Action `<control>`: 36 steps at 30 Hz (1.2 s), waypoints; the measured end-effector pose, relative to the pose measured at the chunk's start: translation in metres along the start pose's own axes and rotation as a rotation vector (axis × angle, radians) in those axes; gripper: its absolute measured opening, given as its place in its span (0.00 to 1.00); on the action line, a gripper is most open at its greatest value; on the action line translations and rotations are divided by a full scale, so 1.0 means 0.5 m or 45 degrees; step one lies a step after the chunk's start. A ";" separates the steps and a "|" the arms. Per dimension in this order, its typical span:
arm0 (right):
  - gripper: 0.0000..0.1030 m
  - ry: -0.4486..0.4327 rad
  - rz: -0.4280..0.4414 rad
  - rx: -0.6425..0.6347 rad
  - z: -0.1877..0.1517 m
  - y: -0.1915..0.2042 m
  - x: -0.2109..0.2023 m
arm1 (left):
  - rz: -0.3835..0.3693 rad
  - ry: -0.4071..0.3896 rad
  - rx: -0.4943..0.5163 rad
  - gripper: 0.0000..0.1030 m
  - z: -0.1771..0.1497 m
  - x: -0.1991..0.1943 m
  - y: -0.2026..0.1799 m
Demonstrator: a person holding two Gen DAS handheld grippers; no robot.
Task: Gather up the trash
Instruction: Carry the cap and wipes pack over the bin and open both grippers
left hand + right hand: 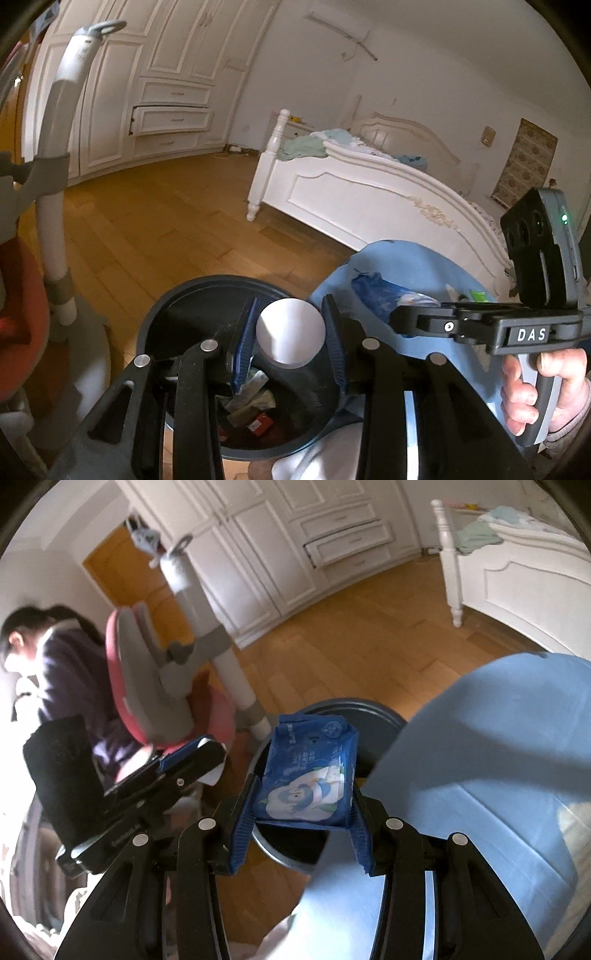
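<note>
Wooden floorboards (155, 221) ran back to white cupboards (173, 85) and a white bed (362, 195), and a dark round bin (177, 314) stood on the floor beside a pale blue counter (509, 738).

The right gripper (303, 814) had its fingers clenched on a blue wrapper (310, 775) with a white flower print, held flat between the blue pads and hanging over the bin's near rim. From the left wrist view the same wrapper (373, 295) looked to be just above the counter's edge, so its place over the bin opening was hard to judge. A crumpled white and green scrap (469, 295) lay on the counter behind it.

The left gripper (290, 334) hung over the open bin, its fingers set close either side of a white disc on a black stem (291, 332). Whether they were truly pressing it I could not tell. Paper scraps and a red box (260, 422) already lay at the bottom.

To drop the wrapper well, it seemed wise to carry it further in, past the rim and toward the middle of the opening. Only then should the fingers part. Being light and flat, it might otherwise catch the rim and slide to the floor. The two grippers sat near each other, so the right one would need to come in clear of the left.
</note>
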State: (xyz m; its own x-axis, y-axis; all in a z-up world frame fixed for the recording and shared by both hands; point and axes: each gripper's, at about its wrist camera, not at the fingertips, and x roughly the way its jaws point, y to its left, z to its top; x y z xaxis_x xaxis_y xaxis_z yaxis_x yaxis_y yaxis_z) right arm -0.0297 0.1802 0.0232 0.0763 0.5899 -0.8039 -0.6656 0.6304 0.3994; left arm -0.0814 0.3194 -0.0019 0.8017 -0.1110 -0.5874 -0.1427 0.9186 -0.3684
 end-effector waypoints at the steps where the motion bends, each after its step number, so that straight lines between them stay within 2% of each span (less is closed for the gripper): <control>1: 0.44 0.008 -0.007 -0.012 0.002 0.004 0.010 | 0.007 0.006 -0.003 0.35 0.000 0.004 0.007; 7: 0.44 0.056 -0.029 -0.055 0.011 0.022 0.070 | 0.045 0.013 -0.010 0.35 -0.004 0.008 0.035; 20: 0.44 0.082 -0.065 -0.110 0.030 0.033 0.120 | 0.076 0.029 -0.030 0.35 -0.001 0.026 0.059; 22: 0.49 0.085 -0.076 -0.114 0.032 0.029 0.122 | 0.089 0.033 -0.025 0.36 0.001 0.028 0.057; 23: 0.57 0.081 -0.080 -0.113 0.033 0.028 0.121 | 0.096 0.037 -0.026 0.36 0.000 0.030 0.057; 24: 0.62 0.069 -0.083 -0.111 0.032 0.022 0.117 | 0.103 0.041 -0.027 0.40 0.000 0.030 0.053; 25: 0.66 0.048 -0.089 -0.106 0.034 0.017 0.112 | 0.118 0.045 -0.026 0.50 0.001 0.030 0.050; 27: 0.67 0.037 -0.082 -0.092 0.035 0.006 0.106 | 0.144 0.031 -0.019 0.62 0.002 0.028 0.045; 33: 0.67 -0.021 -0.059 -0.018 0.025 -0.032 0.057 | 0.146 0.030 0.036 0.63 0.011 0.025 0.004; 36: 0.67 -0.067 -0.046 0.031 0.014 -0.056 0.016 | 0.136 0.041 0.088 0.64 0.020 0.027 -0.040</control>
State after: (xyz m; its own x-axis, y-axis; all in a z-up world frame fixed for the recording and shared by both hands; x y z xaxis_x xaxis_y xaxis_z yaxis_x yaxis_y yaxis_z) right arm -0.0053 0.1708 0.0086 0.1391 0.5919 -0.7939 -0.6437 0.6633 0.3817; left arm -0.0621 0.3035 0.0045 0.7650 -0.0224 -0.6436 -0.1850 0.9497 -0.2529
